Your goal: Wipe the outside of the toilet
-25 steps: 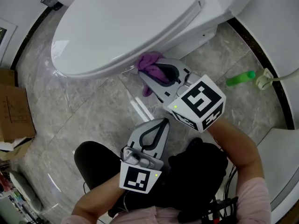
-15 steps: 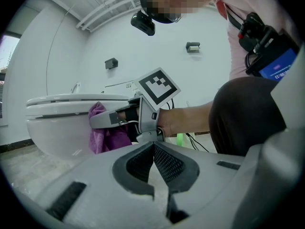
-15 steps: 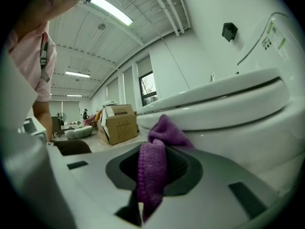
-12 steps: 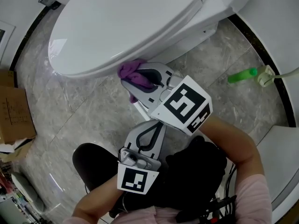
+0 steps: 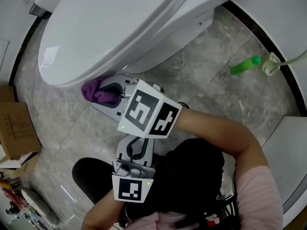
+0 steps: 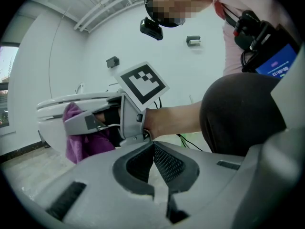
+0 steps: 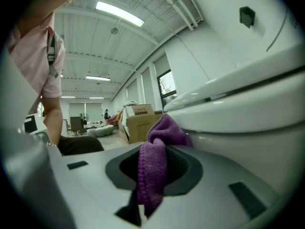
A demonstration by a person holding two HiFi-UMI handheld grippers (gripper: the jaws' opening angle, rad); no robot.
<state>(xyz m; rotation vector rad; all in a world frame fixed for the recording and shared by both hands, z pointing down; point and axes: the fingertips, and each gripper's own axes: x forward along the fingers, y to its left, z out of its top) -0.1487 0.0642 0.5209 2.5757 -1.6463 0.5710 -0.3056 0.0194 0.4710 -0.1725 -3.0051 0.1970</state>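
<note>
I am gripping the purple cloth [image 7: 153, 168] in my right gripper [image 5: 109, 94], with the jaws clenched on a folded bunch of it. The loose top of that bunch is pressing against the toilet [image 5: 120, 28], just under the front rim of the bowl, at the centre left of the head view. In the right gripper view the cloth is bulging up past the jaws and touching the white curve at the right of the frame. My left gripper [image 5: 138, 150] is sitting at the lower middle of the head view, over my lap, its jaws closed together on nothing.

The cloth is looking soft, light and thick-piled, so I am expecting it to squash flat and drag a little on the glaze. I am pinching it at mid-fold, which is leaving enough cloth sticking out to wipe with. A hard sideways pull could tug it loose, I judge. The toilet is reading as hard, glossy and fixed, so it should be taking firm pressure without shifting.
</note>
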